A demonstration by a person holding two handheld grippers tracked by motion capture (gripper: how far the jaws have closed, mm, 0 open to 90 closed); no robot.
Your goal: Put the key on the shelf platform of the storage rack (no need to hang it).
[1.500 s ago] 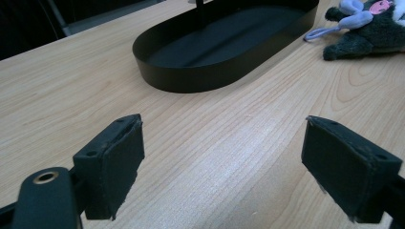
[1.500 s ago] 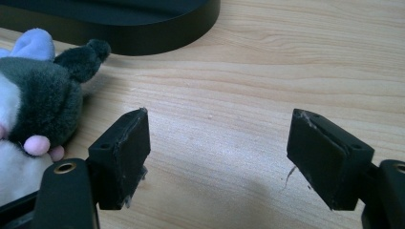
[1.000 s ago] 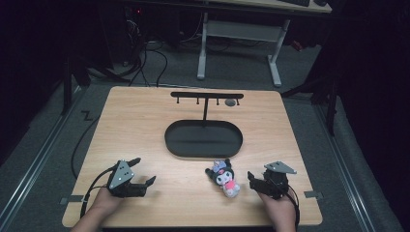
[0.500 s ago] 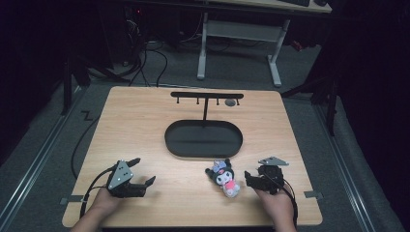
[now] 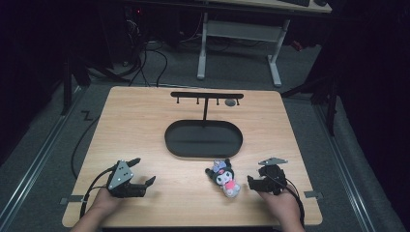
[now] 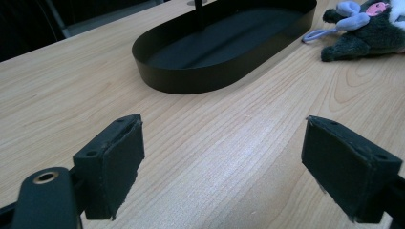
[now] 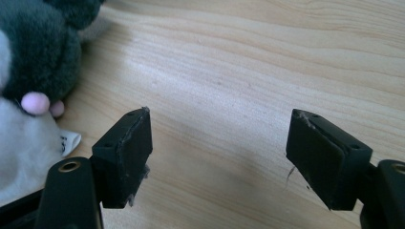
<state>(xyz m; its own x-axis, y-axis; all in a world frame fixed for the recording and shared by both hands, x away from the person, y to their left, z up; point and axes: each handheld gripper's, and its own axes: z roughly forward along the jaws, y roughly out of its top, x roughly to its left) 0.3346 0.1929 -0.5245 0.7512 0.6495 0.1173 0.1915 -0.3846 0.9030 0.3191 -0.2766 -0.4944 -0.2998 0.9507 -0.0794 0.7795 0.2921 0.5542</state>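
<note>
A small plush (image 5: 223,177) lies on the near right part of the table (image 5: 145,125), just near of the black oval tray (image 5: 203,139). It has a dark head with a pale purple bow and a light, pinkish body, and it lies flat on the wood, head toward the tray.

The right gripper (image 5: 254,182) sits just right of the plush, close beside it and apart from it, held by a hand (image 5: 280,205) at the near edge. In the right gripper view its jaws stand wide apart with bare wood between them – nothing gripped. The plush (image 7: 33,81) lies at the left edge of that view, beside the left jaw and outside the gap; whether it touches that jaw cannot be told. A white tag (image 7: 68,141) pokes out under it.

The left gripper (image 5: 142,174) rests at the near left, well apart from the plush, in the other hand (image 5: 104,203). Its jaws are also spread wide over bare table. In the left gripper view the tray (image 6: 191,76) lies ahead, and the plush (image 6: 367,33) is at the far right.

From the tray rises a thin post carrying a black bar (image 5: 207,95) with small hooks – it stands at the far middle of the table. Past the table, a white desk frame (image 5: 239,36) stands on the dark floor.
</note>
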